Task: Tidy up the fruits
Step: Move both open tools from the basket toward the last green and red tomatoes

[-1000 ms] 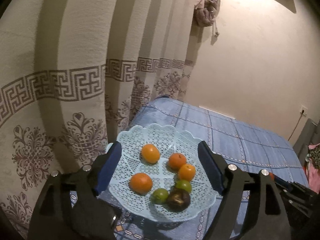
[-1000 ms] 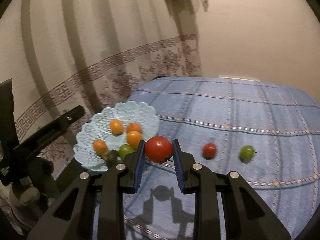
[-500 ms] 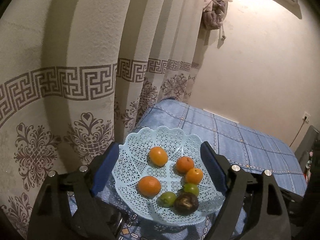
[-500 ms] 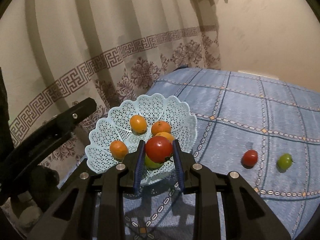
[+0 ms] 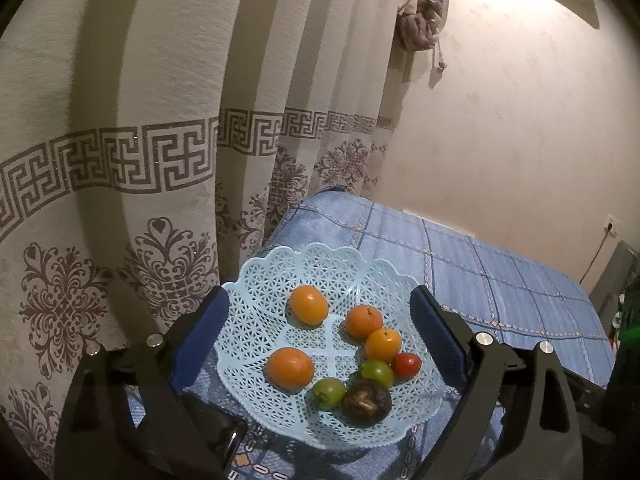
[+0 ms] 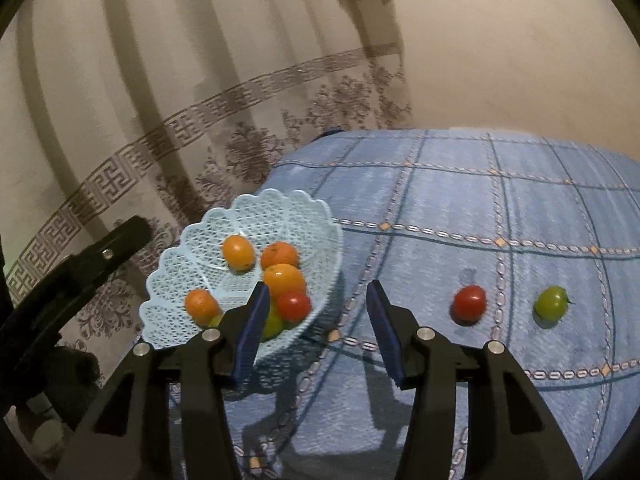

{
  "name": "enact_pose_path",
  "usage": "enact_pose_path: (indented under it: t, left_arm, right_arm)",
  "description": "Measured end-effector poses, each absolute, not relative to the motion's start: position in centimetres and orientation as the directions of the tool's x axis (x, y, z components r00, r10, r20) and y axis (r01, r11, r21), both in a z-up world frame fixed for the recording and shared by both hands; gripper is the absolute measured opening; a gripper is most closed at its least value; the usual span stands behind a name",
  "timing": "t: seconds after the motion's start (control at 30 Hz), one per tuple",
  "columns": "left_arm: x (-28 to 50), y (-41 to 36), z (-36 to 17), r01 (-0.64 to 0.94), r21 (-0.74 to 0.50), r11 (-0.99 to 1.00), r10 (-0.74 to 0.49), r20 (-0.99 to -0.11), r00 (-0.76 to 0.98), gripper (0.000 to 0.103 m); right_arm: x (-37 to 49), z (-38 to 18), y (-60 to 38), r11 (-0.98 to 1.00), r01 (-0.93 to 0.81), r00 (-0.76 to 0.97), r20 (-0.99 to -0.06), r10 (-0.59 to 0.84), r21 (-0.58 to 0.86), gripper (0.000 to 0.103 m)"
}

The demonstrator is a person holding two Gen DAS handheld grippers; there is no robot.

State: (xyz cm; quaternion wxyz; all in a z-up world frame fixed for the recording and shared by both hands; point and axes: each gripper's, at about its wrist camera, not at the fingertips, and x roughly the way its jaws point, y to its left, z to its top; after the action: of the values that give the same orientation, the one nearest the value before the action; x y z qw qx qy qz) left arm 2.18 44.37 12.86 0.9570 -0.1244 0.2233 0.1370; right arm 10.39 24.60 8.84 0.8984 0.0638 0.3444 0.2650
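- Right wrist view: my right gripper [image 6: 316, 326] has its fingers spread wide and holds nothing; the left fingertip overlaps the near rim of the basket [image 6: 192, 236] at about 10 o'clock from the gap.
- The red tomato in the basket [image 6: 294, 306] rests against an orange [image 6: 285, 280] at the basket's right edge, just beside my left fingertip.
- Two fruits lie loose on the blue checked cloth [image 6: 480, 200] at about 3 o'clock: a second red tomato [image 6: 470, 303] and, farther right, a green tomato [image 6: 552, 304], apart from each other.
- Left wrist view: my left gripper [image 5: 320, 340] is spread wide, its blue pads flanking the basket [image 5: 280, 268] on either side; I cannot tell whether they touch the rim.
- Basket contents seen here: four oranges, two green fruits [image 5: 376, 372], one dark brown fruit [image 5: 366, 402] at 6 o'clock, and the red tomato [image 5: 406, 365] at 4 o'clock.
- A patterned curtain [image 5: 160, 140] hangs behind the basket.
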Motion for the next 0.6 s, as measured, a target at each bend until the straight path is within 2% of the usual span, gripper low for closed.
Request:
enact_pose_path:
  t: [0.6]
  left_arm:
    - [2.6, 41.5, 12.7, -0.251, -0.132, 0.959, 0.166, -0.457, 0.874, 0.098]
  right_arm:
    - [11.0, 8.1, 20.6, 0.896, -0.323, 0.664, -0.602, 0.444, 0.305, 0.058]
